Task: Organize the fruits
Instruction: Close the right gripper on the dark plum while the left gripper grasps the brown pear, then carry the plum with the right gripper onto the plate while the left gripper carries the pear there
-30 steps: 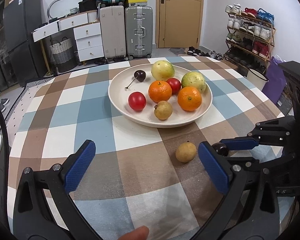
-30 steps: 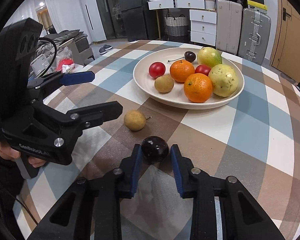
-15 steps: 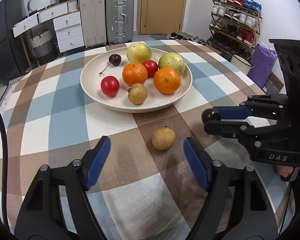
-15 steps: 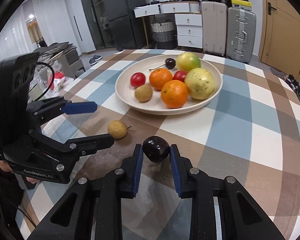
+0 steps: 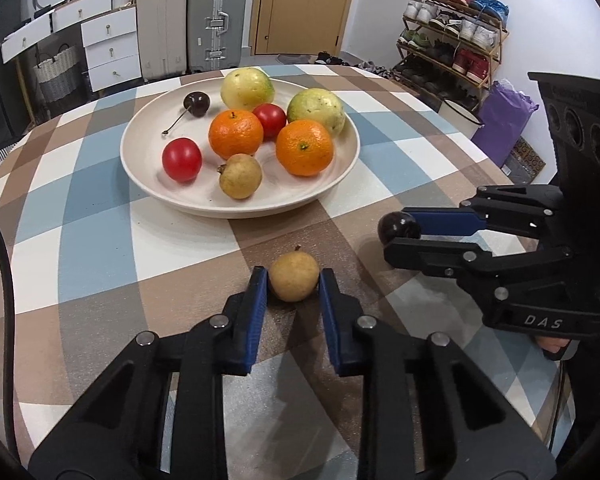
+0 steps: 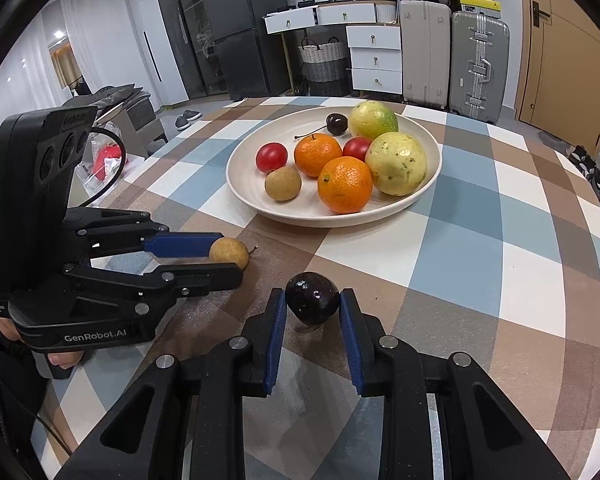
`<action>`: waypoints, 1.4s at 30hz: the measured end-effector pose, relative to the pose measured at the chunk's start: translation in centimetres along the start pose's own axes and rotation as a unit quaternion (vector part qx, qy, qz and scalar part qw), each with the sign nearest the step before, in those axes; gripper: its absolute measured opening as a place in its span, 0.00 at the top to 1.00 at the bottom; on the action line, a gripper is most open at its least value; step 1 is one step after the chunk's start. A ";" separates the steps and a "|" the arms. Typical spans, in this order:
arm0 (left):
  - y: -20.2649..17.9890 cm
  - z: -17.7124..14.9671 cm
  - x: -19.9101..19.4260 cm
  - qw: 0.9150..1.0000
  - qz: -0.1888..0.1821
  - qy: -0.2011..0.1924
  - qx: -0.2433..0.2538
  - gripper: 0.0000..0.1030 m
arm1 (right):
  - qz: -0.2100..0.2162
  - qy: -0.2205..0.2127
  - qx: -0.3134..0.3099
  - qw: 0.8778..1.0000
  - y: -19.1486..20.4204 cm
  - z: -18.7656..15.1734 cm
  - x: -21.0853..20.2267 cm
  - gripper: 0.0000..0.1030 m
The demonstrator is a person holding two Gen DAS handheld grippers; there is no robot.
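A small tan fruit (image 5: 294, 282) with a short stem lies on the checked tablecloth in front of the cream plate (image 5: 240, 210). My left gripper (image 5: 293, 280) is around it. Its jaws are closing and both blue pads touch the fruit's sides. The right wrist view shows the same grip from the side, left gripper (image 6: 230, 256) on the tan fruit (image 6: 230, 251). My right gripper (image 6: 313, 300) is shut on a dark cherry (image 6: 312, 304) just above the cloth, to the right of the tan fruit. In the left wrist view the right gripper (image 5: 398, 232) holds that cherry (image 5: 398, 226).
The plate (image 6: 340, 220) holds two oranges (image 5: 236, 134), two red tomatoes (image 5: 182, 159), two yellow-green guavas (image 5: 246, 88), a tan fruit (image 5: 240, 176) and a stemmed dark cherry (image 5: 196, 104). Suitcases, drawers and a shoe rack (image 5: 452, 52) stand beyond the table's far edge.
The left gripper came forward and down to the tan fruit and went from wide open to closed on it. The right gripper stayed about where it was, still holding the dark cherry.
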State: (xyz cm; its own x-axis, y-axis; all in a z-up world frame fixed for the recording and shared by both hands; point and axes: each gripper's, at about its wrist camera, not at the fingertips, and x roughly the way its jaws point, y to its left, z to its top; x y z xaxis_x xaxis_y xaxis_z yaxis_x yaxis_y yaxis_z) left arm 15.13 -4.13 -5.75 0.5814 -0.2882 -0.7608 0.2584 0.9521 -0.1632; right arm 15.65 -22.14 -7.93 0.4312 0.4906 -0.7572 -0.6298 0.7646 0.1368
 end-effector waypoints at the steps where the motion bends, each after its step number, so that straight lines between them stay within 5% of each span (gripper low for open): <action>1: -0.1 0.0 -0.1 1.000 0.000 -0.002 0.002 0.78 | 0.000 0.000 0.000 1.000 0.0 0.0 0.0 0.73; 23: 1.0 0.4 -4.4 0.994 0.047 -0.092 -0.023 0.78 | 0.009 -0.039 0.017 0.999 -0.6 0.5 -1.4 0.73; 42: 1.2 4.3 -7.6 0.983 0.088 -0.159 -0.033 0.78 | 0.004 -0.088 0.041 0.995 -0.9 4.4 -3.6 0.73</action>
State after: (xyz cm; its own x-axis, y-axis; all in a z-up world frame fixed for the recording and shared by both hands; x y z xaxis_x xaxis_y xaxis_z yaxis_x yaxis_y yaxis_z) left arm 14.36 -1.21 2.59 0.8271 -0.1248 -0.5480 0.0868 0.9917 -0.0948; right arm 17.51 -22.78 -2.50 0.5375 0.5563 -0.6337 -0.5812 0.7889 0.1995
